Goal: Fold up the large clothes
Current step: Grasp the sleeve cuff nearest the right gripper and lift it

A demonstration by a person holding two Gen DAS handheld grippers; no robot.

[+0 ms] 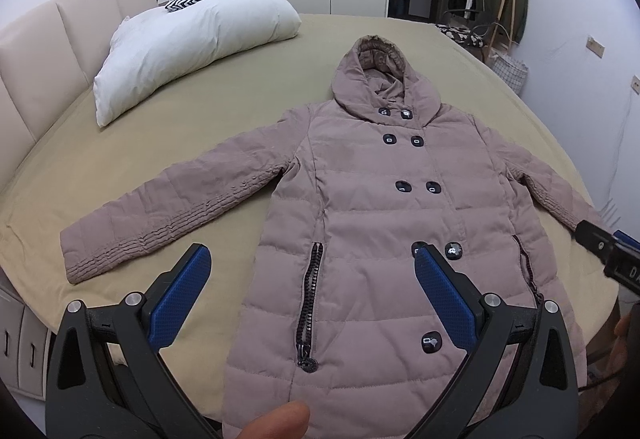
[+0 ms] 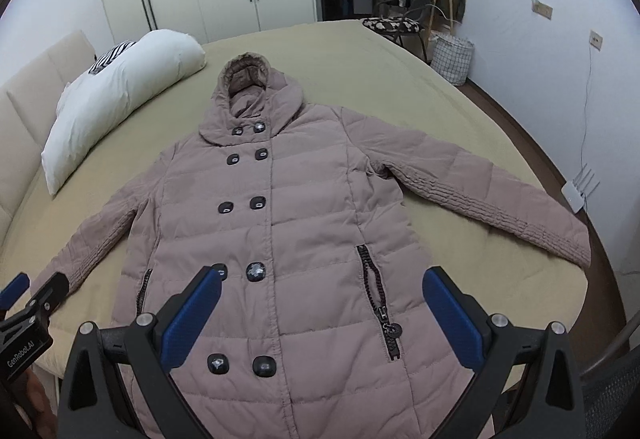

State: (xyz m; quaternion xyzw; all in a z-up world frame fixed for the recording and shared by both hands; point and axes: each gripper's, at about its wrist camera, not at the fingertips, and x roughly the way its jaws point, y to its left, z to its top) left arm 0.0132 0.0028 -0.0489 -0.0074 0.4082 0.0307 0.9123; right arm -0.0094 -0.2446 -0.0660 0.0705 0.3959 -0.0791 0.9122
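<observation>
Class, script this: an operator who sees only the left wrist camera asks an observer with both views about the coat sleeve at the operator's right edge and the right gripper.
Operator: Where does the sleeve on my right end?
Observer: Its cuff lies flat on the bed, near the edge, with nothing gripping it.
Operator: Is the right gripper open?
Observer: Yes, it hangs over the coat, jaws wide apart and empty.

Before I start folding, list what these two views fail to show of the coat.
- Coat hem: left wrist view, cut off by the bottom edge and the left hand-held gripper.
- Hem again: right wrist view, behind the right hand-held gripper.
- One lower button: left view, partly behind a blue finger.
- Hood lining pattern: too small in both.
</observation>
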